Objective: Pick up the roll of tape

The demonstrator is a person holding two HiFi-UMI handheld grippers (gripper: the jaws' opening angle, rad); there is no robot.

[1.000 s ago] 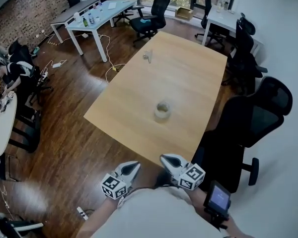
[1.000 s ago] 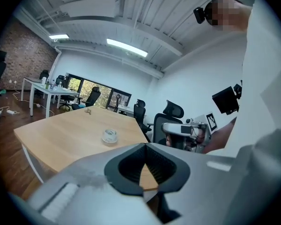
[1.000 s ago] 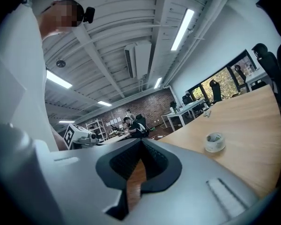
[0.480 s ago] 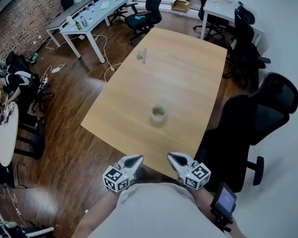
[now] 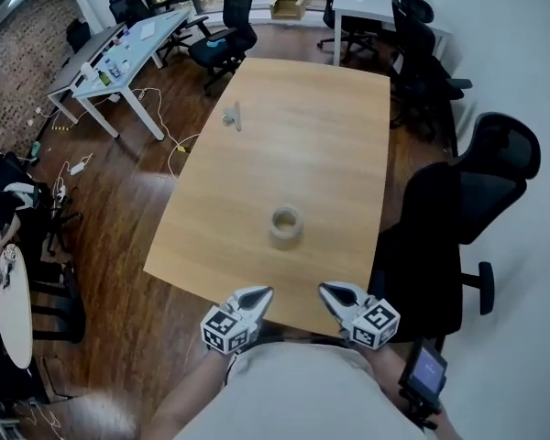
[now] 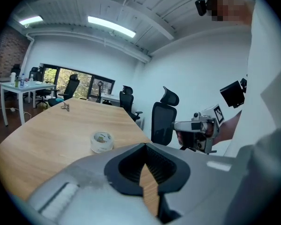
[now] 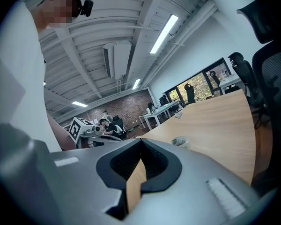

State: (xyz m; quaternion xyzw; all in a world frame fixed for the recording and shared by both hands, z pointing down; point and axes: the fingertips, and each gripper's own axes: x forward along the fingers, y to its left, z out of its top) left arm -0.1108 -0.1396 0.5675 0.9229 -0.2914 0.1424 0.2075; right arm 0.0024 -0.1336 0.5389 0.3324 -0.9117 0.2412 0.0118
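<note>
The roll of tape (image 5: 285, 226) lies flat on the light wooden table (image 5: 330, 145), toward its near end. In the left gripper view the tape (image 6: 101, 141) sits ahead and to the left; in the right gripper view the tape (image 7: 180, 141) is small, ahead and to the right. My left gripper (image 5: 257, 297) and right gripper (image 5: 331, 291) hover side by side at the table's near edge, short of the roll. Both are shut with nothing in them, as the left gripper (image 6: 144, 144) and right gripper (image 7: 140, 139) show in their own views.
A small metal object (image 5: 233, 116) lies on the far part of the table. Black office chairs (image 5: 467, 200) stand along the table's right side. White desks (image 5: 119, 53) and floor cables are at the far left. A dark device (image 5: 428, 371) hangs by my right arm.
Both grippers have come forward, from short of the table to its near edge, and the view has shifted with them. The tape has not moved on the table.
</note>
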